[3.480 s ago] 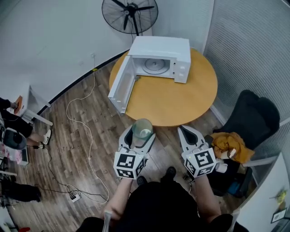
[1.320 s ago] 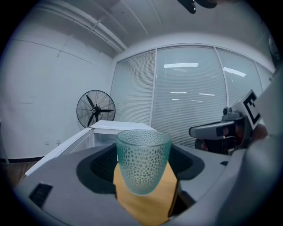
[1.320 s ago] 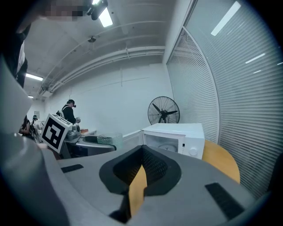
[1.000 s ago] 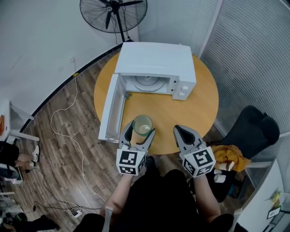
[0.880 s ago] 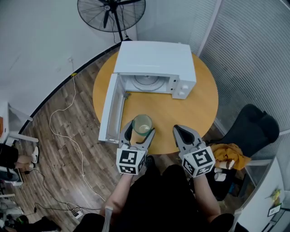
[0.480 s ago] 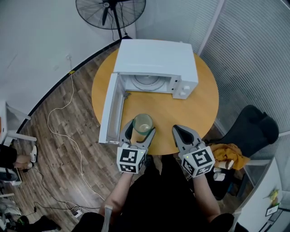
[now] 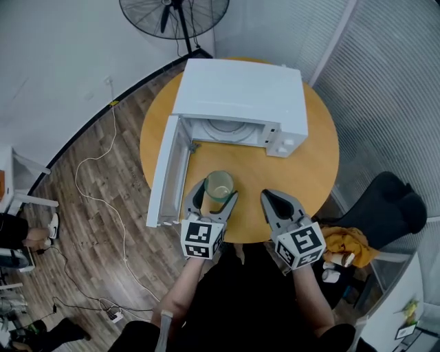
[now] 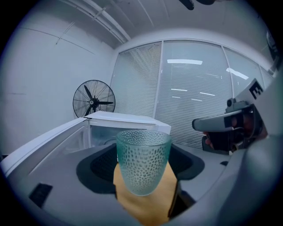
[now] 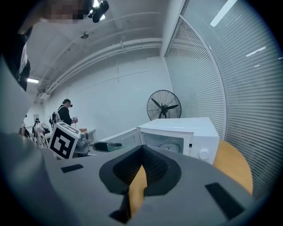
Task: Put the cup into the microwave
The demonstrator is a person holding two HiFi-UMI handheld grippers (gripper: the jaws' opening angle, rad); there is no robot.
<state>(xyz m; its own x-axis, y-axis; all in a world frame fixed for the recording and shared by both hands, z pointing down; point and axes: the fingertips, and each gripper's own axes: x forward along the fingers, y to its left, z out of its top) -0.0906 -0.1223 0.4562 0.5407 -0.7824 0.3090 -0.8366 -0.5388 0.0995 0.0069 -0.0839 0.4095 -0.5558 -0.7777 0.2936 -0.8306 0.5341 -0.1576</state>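
A pale green dimpled glass cup [image 7: 219, 185] [image 8: 143, 160] is held upright between the jaws of my left gripper [image 7: 211, 200] [image 8: 143, 172], above the near edge of the round wooden table [image 7: 311, 161]. The white microwave [image 7: 240, 103] [image 8: 121, 125] [image 9: 182, 137] stands on the table beyond it, its door [image 7: 166, 170] swung open to the left, the glass turntable [image 7: 223, 127] showing inside. My right gripper [image 7: 275, 206] [image 9: 140, 176] hovers to the right of the cup with its jaws together and nothing in them.
A black standing fan [image 7: 174, 14] [image 8: 93, 103] [image 9: 164, 104] is behind the table. A dark chair [image 7: 385, 210] with orange cloth [image 7: 348, 242] sits at the right. A white cable [image 7: 103, 185] runs over the wood floor at the left. A person [image 9: 66, 114] stands far off.
Both grippers and the cup have come forward from beyond the table's edge to over its near rim, closer to the open microwave. The grip on the cup is unchanged.
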